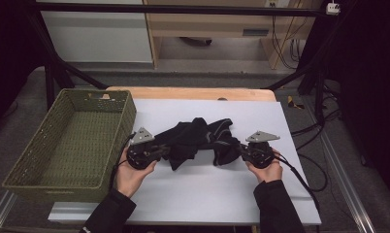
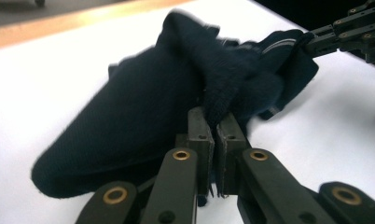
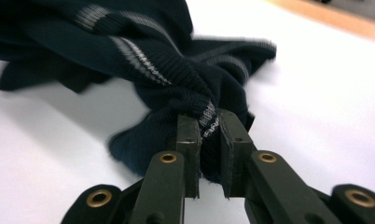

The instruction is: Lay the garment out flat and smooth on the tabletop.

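Note:
A dark navy knitted garment (image 1: 198, 141) with thin grey stripes lies bunched on the white sheet (image 1: 207, 189) in the middle of the table. My left gripper (image 1: 160, 149) is shut on a fold at the garment's left end (image 2: 223, 93); its pads (image 2: 199, 135) pinch the cloth. My right gripper (image 1: 240, 150) is shut on the striped ribbed edge (image 3: 206, 119) at the right end. In the left gripper view the right gripper (image 2: 311, 44) shows far off at the top right, holding the cloth. The garment (image 3: 143, 60) hangs stretched between both grippers.
A green woven basket (image 1: 72, 141) stands at the left of the table, with nothing in it. The wooden table edge (image 1: 193, 92) runs behind the white sheet. Cables (image 1: 309, 179) trail at the right, and black frame bars (image 1: 300, 73) rise behind.

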The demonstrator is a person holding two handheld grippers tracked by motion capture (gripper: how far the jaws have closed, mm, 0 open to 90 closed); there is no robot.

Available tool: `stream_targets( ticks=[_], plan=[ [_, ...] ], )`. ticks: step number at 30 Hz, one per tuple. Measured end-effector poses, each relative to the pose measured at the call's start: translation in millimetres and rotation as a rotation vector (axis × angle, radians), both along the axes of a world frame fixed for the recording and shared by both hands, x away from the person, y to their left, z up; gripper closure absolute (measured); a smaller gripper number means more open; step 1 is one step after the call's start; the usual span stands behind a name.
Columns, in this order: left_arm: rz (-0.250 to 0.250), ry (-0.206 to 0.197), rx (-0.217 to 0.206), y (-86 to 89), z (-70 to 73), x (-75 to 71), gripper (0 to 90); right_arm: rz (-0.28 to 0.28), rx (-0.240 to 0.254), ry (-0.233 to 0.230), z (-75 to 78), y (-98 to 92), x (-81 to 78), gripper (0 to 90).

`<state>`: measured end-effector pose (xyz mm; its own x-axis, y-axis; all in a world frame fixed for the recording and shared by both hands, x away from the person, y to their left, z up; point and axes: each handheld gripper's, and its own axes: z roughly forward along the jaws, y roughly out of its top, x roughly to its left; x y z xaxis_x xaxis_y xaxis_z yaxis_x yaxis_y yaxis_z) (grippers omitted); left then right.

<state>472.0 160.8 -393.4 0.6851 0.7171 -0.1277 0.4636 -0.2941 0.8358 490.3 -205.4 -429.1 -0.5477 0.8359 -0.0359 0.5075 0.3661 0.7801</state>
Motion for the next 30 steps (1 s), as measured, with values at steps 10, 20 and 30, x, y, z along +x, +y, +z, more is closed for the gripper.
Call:
stream_targets(
  ticks=[10,20,30],
  plan=[
    [0.017,0.049,0.034,-7.6,-21.8,7.9,86.2,0.002,0.054,-0.031,3.6,-0.4,-5.3,51.7],
    [0.015,0.053,0.033,-10.2,-22.4,6.5,86.2,0.148,0.030,0.112,-20.5,44.8,-16.7,52.9],
    [0.004,0.058,0.037,-16.5,-24.6,5.2,86.2,0.098,-0.023,0.089,-45.1,56.2,-0.9,54.9]
  ],
)
